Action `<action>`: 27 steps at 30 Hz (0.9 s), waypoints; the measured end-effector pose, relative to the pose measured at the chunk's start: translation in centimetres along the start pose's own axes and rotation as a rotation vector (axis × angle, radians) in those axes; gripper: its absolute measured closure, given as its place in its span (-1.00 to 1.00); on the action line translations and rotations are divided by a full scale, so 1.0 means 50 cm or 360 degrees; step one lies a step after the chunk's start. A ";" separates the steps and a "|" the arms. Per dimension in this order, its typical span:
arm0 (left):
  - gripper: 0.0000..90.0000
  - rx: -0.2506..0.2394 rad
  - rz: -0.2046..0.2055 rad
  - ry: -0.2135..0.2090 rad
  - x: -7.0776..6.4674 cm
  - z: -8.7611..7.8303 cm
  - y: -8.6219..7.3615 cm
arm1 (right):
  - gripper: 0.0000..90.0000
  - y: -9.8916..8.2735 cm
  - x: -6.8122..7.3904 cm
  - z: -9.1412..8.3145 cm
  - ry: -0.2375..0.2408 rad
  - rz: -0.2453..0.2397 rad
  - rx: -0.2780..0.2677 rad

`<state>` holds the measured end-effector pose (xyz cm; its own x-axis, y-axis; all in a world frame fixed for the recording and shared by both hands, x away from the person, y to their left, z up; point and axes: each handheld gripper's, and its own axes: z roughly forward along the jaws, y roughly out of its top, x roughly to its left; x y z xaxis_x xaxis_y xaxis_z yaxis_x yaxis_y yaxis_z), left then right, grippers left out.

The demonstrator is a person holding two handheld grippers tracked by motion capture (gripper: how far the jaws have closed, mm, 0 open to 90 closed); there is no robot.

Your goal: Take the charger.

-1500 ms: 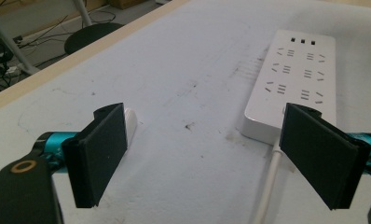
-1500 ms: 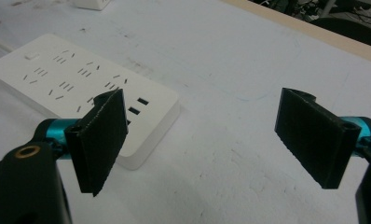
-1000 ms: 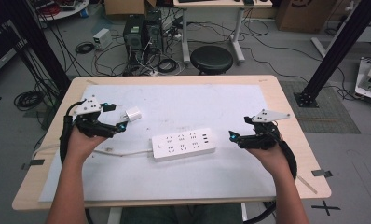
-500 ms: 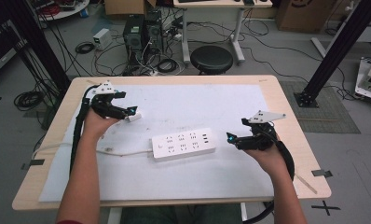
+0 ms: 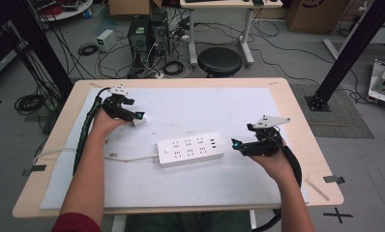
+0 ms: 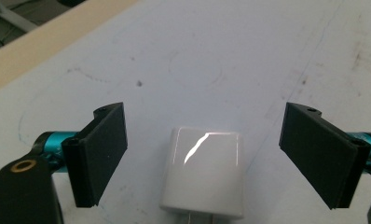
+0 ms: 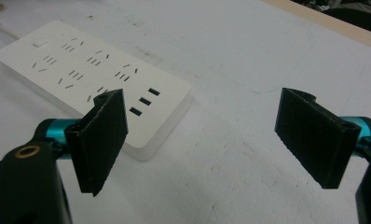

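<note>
White charger (image 6: 203,172) lies between spread left tongs (image 6: 203,156).

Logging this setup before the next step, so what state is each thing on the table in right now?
left gripper: open, jaws either side of the charger, not touching.
white charger: lying flat on the mat, unplugged.
power strip: flat, sockets up, nothing plugged in.
right gripper: open, empty, beside the strip's end.

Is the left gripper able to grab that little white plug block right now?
Probably yes. The left gripper is open, and the white charger lies flat on the white mat between its jaws with a gap on each side. Nothing blocks it.
</note>
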<state>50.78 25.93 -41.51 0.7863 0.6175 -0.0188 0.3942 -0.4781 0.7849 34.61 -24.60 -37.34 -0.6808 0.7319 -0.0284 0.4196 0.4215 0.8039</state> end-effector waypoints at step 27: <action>-0.35 0.0169 0.0014 -0.0006 0.005 0.036 -0.049 | -0.62 -0.007 -0.005 0.003 -0.0010 0.0007 0.0010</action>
<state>50.87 26.13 -44.53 0.7918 0.6106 -0.0149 0.4353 -0.5471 0.7150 34.72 -24.87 -37.70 -0.6749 0.7373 -0.0286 0.4264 0.4214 0.8003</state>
